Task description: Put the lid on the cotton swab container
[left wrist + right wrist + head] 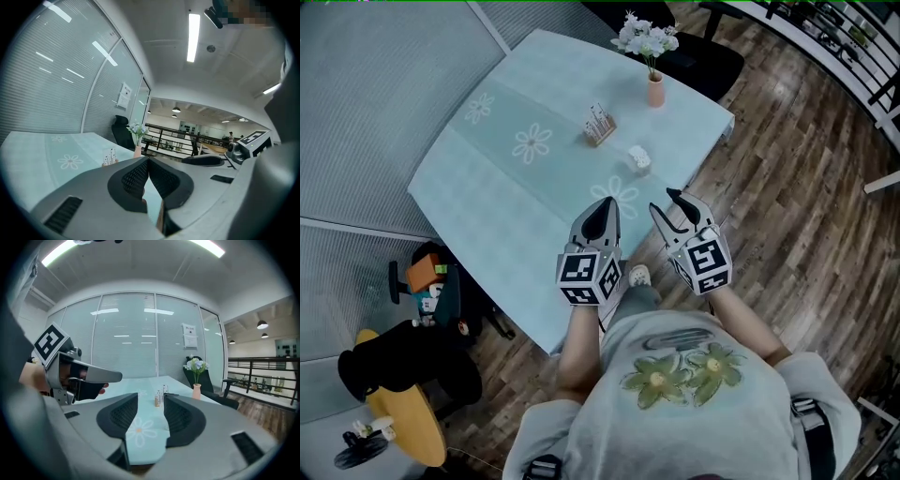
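Head view: the cotton swab container (pixel 599 125) stands on the bench (pixel 487 178). Its lid (pixel 639 157) lies apart from it, nearer the person. Both are judged light, rigid plastic (the lid small, probably slippery), so grip the lid across opposite rim edges.

Left gripper view: the left gripper (pixel 148 159) is closed and empty.

Right gripper view: the right gripper (pixel 151 401) is open with nothing between its jaws, and the container is ahead, well apart.

The left gripper (pixel 605 206), jaws together, and the right gripper (pixel 667 202), jaws apart and empty, are held at the near edge of the pale flower-print worktop (pixel 497 178). A small white lid (pixel 639 157) lies just ahead of them. The cotton swab container (pixel 599 125) stands farther ahead, and a pink vase (pixel 654 90) of flowers beyond that.
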A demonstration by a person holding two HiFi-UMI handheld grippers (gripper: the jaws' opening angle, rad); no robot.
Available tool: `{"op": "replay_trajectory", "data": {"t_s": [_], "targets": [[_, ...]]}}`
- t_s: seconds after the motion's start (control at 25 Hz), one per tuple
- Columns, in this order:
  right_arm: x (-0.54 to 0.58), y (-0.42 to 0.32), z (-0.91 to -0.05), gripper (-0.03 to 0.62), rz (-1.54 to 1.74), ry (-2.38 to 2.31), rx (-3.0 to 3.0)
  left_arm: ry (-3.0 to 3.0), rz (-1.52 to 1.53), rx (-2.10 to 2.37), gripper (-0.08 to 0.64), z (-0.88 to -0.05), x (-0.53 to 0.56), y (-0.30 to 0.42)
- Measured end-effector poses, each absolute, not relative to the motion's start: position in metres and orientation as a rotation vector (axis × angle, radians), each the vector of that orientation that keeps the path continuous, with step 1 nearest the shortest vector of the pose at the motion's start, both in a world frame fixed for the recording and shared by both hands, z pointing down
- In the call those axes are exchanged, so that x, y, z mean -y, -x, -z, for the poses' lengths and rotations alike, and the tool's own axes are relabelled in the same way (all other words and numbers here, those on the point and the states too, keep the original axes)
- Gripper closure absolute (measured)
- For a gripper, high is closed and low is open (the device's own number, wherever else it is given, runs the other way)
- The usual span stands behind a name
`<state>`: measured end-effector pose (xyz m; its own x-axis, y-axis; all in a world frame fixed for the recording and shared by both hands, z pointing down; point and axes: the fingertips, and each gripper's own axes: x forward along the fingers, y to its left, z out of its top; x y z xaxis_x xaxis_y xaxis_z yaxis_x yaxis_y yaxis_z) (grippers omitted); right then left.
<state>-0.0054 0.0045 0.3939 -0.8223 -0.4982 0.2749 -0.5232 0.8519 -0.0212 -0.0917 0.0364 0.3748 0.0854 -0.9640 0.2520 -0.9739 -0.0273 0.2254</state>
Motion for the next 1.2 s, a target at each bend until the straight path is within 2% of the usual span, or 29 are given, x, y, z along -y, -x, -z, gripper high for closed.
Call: {"op": "replay_trajectory", "data": {"t_s": [0.12, 0.28, 0.48, 0.72, 0.8, 1.2], "targets": [[0.006, 0.016, -0.402, 0.386, -0.147, -0.789, 2.738, -2.061, -0.045, 1.876, 0.54, -0.381, -0.022, 0.102], [0.016, 0.024, -0.416, 0.346, -0.166, -0.814, 2.693, -2.116, -0.039, 1.784, 0.397, -0.388, -0.008, 0.112], [0.027, 0.028, -0.432, 0.339, -0.176, -0.853, 2.644, -2.186, -0.06, 1.696, 0.324, -0.398, 0.003, 0.124], [0.038, 0.029, -0.446, 0.33, -0.16, -0.875, 2.597, -2.262, -0.118, 1.615, 0.279, -0.414, 0.016, 0.127], [0.041, 0.03, -0.452, 0.33, -0.16, -0.873, 2.58, -2.279, -0.116, 1.588, 0.244, -0.419, 0.022, 0.129], [0.062, 0.039, -0.481, 0.33, -0.181, -0.865, 2.552, -2.368, -0.071, 1.496, 0.196, -0.437, 0.052, 0.143]]}}
